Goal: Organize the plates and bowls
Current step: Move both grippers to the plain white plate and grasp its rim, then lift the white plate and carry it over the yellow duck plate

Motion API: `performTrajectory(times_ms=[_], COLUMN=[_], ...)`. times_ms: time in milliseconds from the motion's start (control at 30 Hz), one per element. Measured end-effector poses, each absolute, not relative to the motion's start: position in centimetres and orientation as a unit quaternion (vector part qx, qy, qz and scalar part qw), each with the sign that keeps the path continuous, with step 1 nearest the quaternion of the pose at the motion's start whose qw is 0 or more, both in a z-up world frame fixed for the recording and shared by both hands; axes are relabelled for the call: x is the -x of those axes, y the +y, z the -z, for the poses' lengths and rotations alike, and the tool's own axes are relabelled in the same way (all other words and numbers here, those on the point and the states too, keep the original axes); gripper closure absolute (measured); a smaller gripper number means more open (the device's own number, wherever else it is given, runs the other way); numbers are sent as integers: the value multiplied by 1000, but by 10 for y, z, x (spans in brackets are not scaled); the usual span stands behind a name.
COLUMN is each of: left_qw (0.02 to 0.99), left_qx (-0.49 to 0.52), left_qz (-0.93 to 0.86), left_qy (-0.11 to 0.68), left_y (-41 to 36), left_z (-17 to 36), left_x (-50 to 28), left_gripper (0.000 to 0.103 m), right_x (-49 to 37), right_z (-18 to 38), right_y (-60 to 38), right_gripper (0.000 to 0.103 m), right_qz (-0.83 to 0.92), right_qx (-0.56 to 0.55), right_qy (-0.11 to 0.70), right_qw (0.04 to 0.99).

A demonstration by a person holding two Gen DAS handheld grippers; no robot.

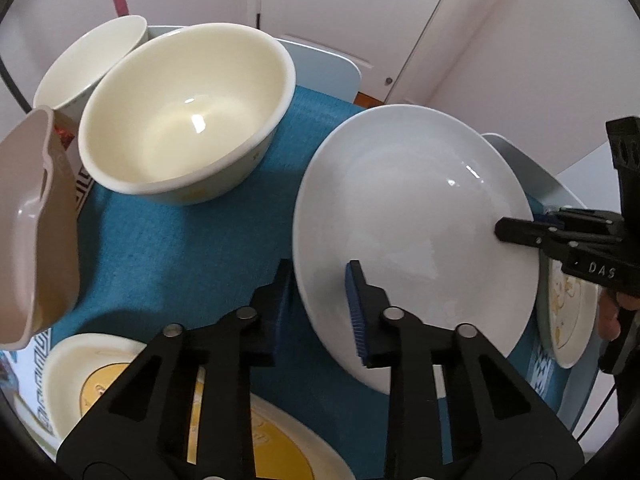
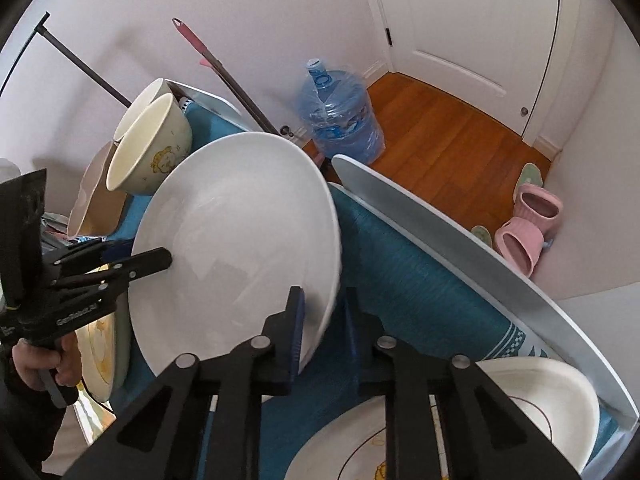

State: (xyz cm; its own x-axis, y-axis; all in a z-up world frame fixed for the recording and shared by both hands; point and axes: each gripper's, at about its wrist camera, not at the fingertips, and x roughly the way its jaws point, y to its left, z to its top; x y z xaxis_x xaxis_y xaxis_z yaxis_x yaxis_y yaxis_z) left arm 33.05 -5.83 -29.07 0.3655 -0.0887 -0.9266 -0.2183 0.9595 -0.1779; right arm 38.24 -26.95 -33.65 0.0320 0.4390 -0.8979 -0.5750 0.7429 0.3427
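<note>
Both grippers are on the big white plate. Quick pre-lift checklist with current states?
1. Left gripper clamped on white plate rim: ok, a finger on each side of the rim.
2. Right gripper clamped on the opposite rim: ok.
3. Plate empty: ok, nothing on it.
4. Plate underside free of the teal mat: cannot tell.
5. Clearance from cream bowl: ok, apart.
6. Clearance from patterned plate beside the right gripper: cannot tell, rims overlap in view.
</note>
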Motion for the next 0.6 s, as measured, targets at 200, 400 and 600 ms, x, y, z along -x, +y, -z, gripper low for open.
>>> performTrajectory(times_ms=[200, 400, 600], left_qw=[813, 817, 821], left_qx=[133, 129, 122], left_qz=[-50, -52, -37], left_qy=[564, 560, 556], left_y=[-63, -67, -72], left_z=[294, 284, 269], left_x=[-336, -331, -323], left_gripper=[83, 83, 83], right_x=[-382, -376, -367], right_z=[336, 335, 320], right_y=[-268, -269, -273], right_gripper=[89, 89, 89], right_qz=[-354, -355, -340], right_qx=[56, 57, 49], right_qy=[596, 592, 585], right_qw=[718, 721, 735])
